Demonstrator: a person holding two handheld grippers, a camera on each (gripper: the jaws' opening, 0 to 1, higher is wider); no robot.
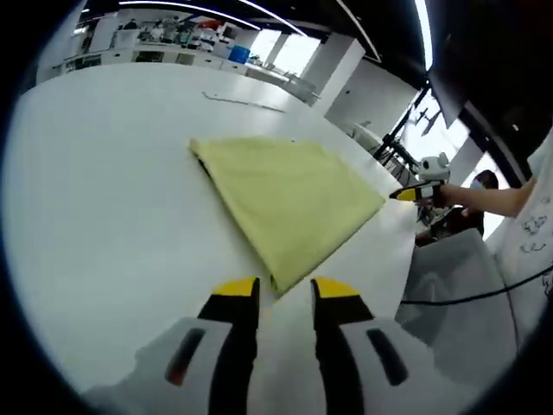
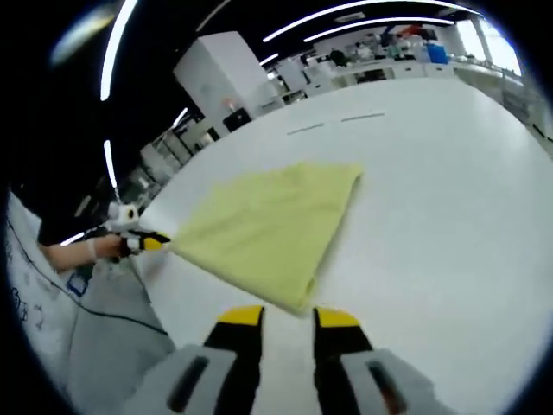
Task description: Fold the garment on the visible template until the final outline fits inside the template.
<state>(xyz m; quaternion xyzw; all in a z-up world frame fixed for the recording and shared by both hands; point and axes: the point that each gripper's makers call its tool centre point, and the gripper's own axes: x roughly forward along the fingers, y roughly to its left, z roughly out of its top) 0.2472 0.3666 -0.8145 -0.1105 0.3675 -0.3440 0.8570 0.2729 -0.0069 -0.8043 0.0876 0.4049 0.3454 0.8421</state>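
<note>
Two grippers close on one folded yellow garment (image 1: 289, 203) at mid-frame on a white table (image 1: 104, 216).

The left gripper (image 1: 284, 289), jaws narrowly apart, frames the cloth's near corner; the right gripper (image 1: 413, 194) shows at right, at another corner, held by a hand (image 1: 449, 194). In the right gripper view, its own jaws (image 2: 286, 316) stand narrowly apart at the garment's (image 2: 268, 229) edge, short dark marks (image 2: 335, 123) line the table (image 2: 449, 190), and ceiling light strips glow above office desks.

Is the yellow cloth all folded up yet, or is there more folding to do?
Partly done, it seems. The yellow garment already lies flat on the white table, apparently doubled over. Right now the left gripper and right gripper each sit at a corner of it. I can't make out a template outline, so whether more folding is needed can't be told.
</note>
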